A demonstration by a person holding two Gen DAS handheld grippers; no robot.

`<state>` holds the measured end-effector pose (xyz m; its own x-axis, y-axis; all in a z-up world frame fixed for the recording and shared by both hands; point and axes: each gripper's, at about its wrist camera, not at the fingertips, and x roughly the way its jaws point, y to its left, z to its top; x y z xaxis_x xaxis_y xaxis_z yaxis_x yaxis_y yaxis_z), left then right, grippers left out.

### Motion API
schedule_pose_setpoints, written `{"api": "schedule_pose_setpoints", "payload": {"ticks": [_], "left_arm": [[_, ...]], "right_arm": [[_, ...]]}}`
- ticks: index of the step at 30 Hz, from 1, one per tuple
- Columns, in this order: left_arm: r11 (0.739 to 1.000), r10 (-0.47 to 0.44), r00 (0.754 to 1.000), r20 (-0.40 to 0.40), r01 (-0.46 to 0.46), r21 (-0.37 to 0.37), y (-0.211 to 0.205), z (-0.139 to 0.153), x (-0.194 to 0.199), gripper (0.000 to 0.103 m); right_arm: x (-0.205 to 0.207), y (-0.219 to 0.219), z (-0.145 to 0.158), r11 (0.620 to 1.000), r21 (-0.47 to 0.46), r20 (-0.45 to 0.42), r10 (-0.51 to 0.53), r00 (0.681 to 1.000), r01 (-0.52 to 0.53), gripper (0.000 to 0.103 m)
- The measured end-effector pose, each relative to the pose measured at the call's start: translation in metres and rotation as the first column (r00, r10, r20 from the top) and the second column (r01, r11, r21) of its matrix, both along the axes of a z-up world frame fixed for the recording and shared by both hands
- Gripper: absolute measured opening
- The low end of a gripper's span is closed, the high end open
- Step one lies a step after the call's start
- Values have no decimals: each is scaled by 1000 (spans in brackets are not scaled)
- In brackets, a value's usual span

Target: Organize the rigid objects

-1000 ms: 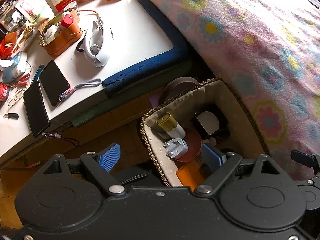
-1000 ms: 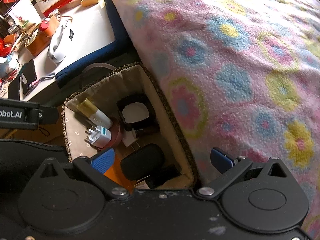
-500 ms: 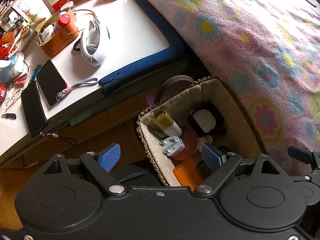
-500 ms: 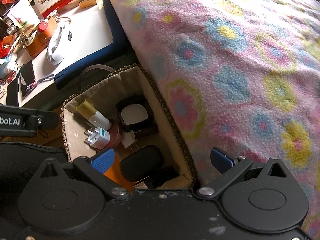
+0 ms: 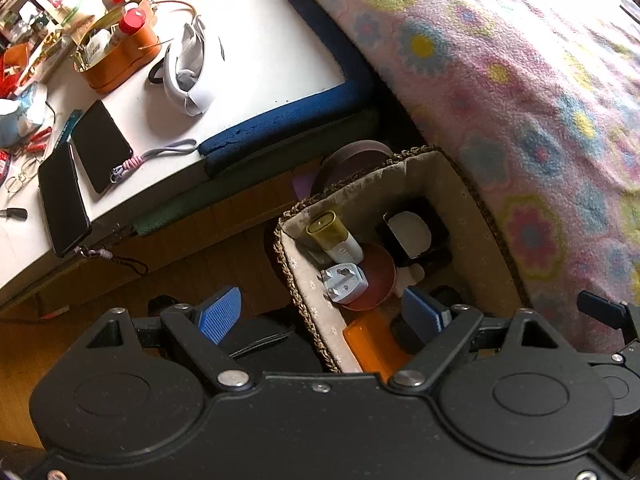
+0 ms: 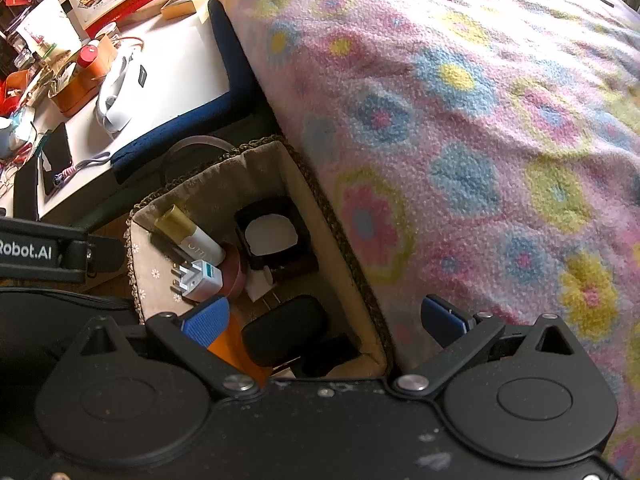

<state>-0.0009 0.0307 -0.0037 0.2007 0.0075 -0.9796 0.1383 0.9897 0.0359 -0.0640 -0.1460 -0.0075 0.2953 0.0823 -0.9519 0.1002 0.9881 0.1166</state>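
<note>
A woven, cloth-lined basket [image 5: 288, 264] [image 6: 134, 264] stands on the floor against the bed. It holds a white plug adapter [image 5: 346, 282] [image 6: 200, 280], a gold-capped tube [image 5: 332, 236] [image 6: 188, 232], a black square box [image 5: 412, 232] [image 6: 272, 236], a red dish [image 5: 378, 276], an orange item [image 5: 372, 344] and a black case [image 6: 284, 330]. My left gripper [image 5: 320, 314] hovers over the basket's left wall, jaws wide and closing slightly, pads pressing on nothing. My right gripper [image 6: 324, 320] is open above the basket's right side, holding nothing.
The floral blanket [image 6: 480, 140] overhangs the basket's right side. A white desk [image 5: 260, 48] at upper left carries two phones [image 5: 100, 144], an orange tin [image 5: 116, 56] and a white headset [image 5: 186, 72], edged by a blue cushion [image 5: 288, 124]. A black pouch [image 5: 260, 344] lies on the wooden floor.
The left wrist view has drifted a little, so the basket sits slightly further left in it. Nothing was taken hold of or let go.
</note>
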Motion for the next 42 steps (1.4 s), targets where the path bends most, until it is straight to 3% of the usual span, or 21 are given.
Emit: {"api": "schedule_pose_setpoints", "payload": {"ticks": [7, 42], "left_arm": [[999, -35, 999, 5, 35, 8, -6, 1, -3, 84], [999, -40, 999, 3, 40, 33, -4, -1, -4, 84]], "right_arm": [[0, 1, 0, 1000, 0, 1, 4, 1000, -4, 103], [0, 2, -8, 1000, -1, -15, 4, 1000, -4, 103]]}}
